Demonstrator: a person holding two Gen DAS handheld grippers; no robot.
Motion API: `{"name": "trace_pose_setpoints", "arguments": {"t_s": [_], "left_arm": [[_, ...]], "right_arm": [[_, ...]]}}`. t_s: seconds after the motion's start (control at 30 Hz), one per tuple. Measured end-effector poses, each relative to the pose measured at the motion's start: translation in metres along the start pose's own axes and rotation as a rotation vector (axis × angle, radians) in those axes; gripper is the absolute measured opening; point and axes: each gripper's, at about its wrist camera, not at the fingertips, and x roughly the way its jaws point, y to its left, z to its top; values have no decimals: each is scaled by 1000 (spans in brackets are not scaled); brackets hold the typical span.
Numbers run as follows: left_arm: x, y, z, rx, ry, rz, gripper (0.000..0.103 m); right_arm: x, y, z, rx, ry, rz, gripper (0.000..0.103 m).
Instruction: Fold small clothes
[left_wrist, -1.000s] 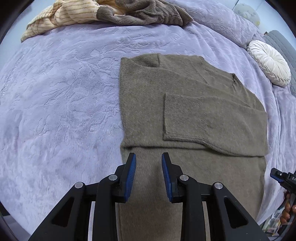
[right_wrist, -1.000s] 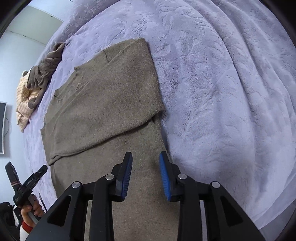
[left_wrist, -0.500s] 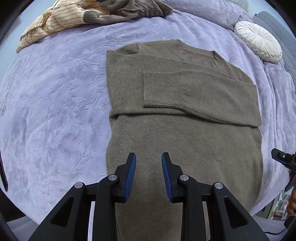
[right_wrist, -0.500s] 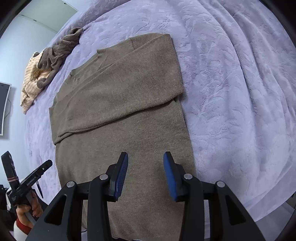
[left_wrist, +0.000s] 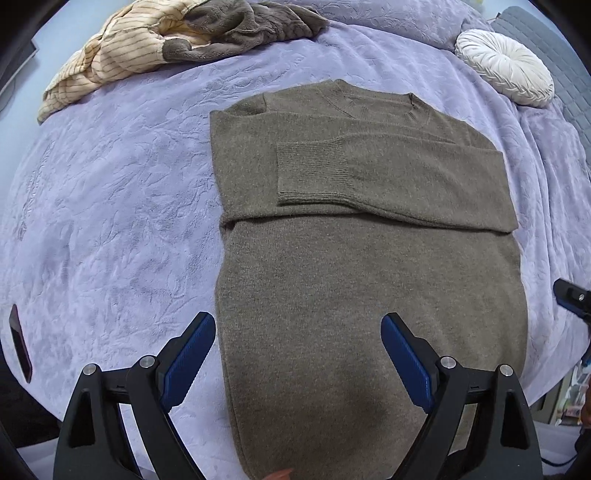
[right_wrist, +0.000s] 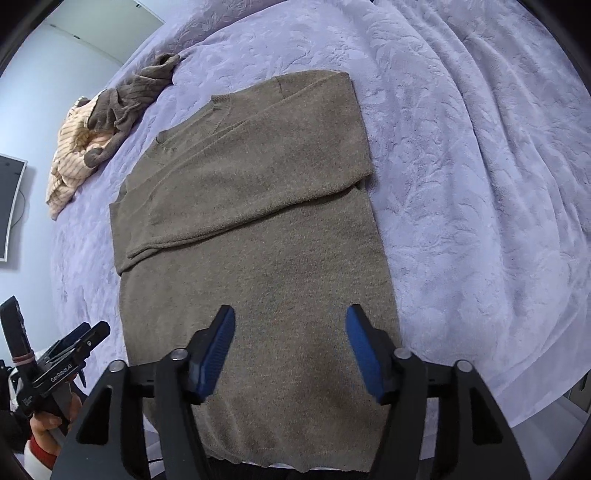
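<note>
An olive-brown knit sweater (left_wrist: 351, 266) lies flat on the lilac bedspread (left_wrist: 110, 221), both sleeves folded across the chest, ribbed cuff on top. It also shows in the right wrist view (right_wrist: 258, 229). My left gripper (left_wrist: 298, 332) is open and empty, hovering over the sweater's lower left part near the hem. My right gripper (right_wrist: 290, 325) is open and empty above the lower right part of the sweater. The left gripper also shows at the right wrist view's lower left (right_wrist: 79, 338).
A heap of striped cream and grey-brown clothes (left_wrist: 166, 40) lies at the far side of the bed. A round white cushion (left_wrist: 506, 70) sits far right. A dark phone (left_wrist: 20, 343) lies near the bed's left edge. The bed's near edge is just below the hem.
Both grippers pulled back toward the sweater's hem and opened wide; one second ago their jaws stood close together. The sweater has not moved.
</note>
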Motion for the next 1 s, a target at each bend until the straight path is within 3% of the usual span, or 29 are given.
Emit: {"name": "trace_pose_setpoints", "arguments": {"t_s": [0.03,0.07,0.1,0.43,0.57,0.73,1.0], "left_arm": [[0,-1,-1,3,1,5,92],[0,-2,-1,5,4,8,102],[0,-3,-2,5,3,13,103],[2,-15,-11,-27,55,36,103],[7,-24,-28,-57,122,15,103],[-1,-40,-54,-142,116,35,103],[-18,-48,-78,-249,77,30,103]], "right_arm": [[-2,1,0,-3,-16,-6,81],[-5,2,-1,-9,-32,-9,81],[-6,2,-1,-13,-36,-7,81],[-1,-5,-4,-29,0,69,81],[-2,-10,-1,-51,18,99,81],[-5,-20,3,-98,32,134,81],[8,-30,-2,-186,175,137,81]]}}
